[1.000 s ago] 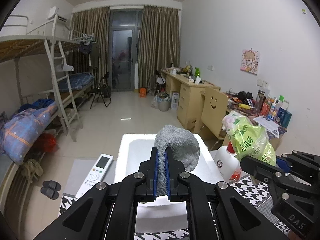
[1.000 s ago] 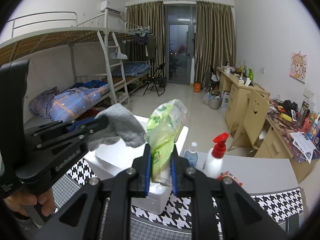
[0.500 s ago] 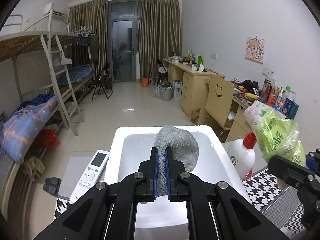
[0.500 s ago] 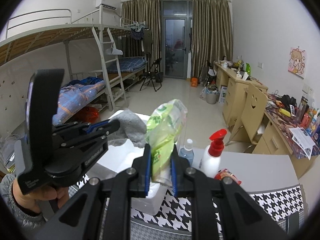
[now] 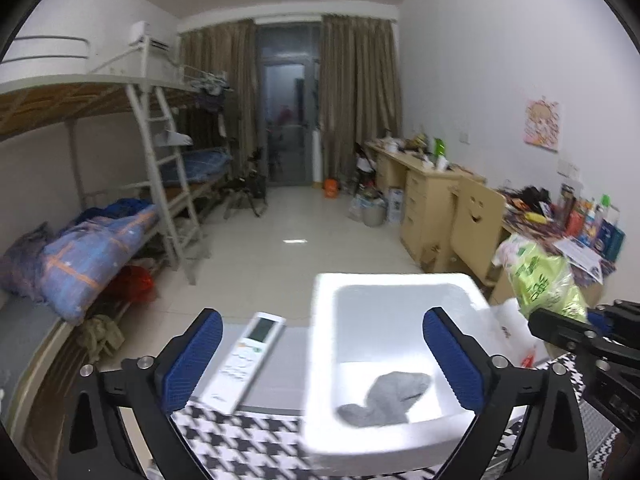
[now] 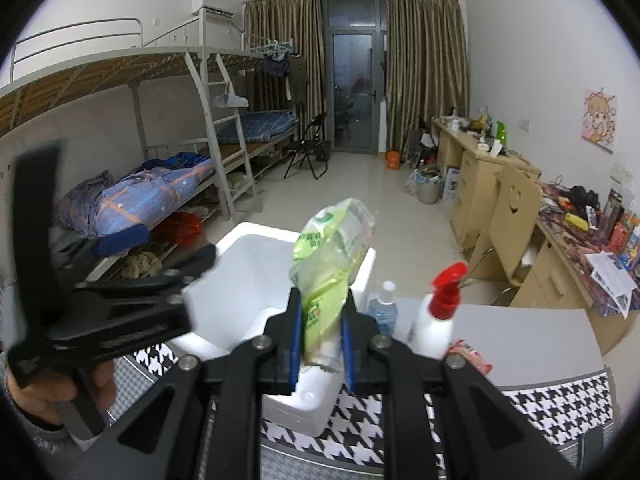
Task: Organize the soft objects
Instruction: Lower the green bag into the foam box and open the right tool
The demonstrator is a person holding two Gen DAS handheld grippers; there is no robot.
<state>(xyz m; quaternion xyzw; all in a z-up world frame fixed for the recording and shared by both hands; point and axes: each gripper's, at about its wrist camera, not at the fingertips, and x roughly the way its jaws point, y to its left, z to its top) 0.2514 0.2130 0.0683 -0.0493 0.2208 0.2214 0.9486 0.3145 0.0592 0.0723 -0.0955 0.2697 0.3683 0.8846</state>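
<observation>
Seen only from the left wrist: grey sock [image 5: 384,398] lying loose on the floor of the white foam box [image 5: 400,284], white remote control [image 5: 246,360] just beside the box's left wall. Seen only from the right wrist: red-capped spray bottle [image 6: 438,316] and small blue bottle [image 6: 383,309] right of the box, a hand [image 6: 52,392] gripping the left gripper's handle. Left gripper [image 5: 322,360] angled down over the box, jaws just opened wide, nothing between them. Right gripper [image 6: 321,342] narrow, clamped on the green plastic packet [image 6: 330,258], held upright above the box's near edge
</observation>
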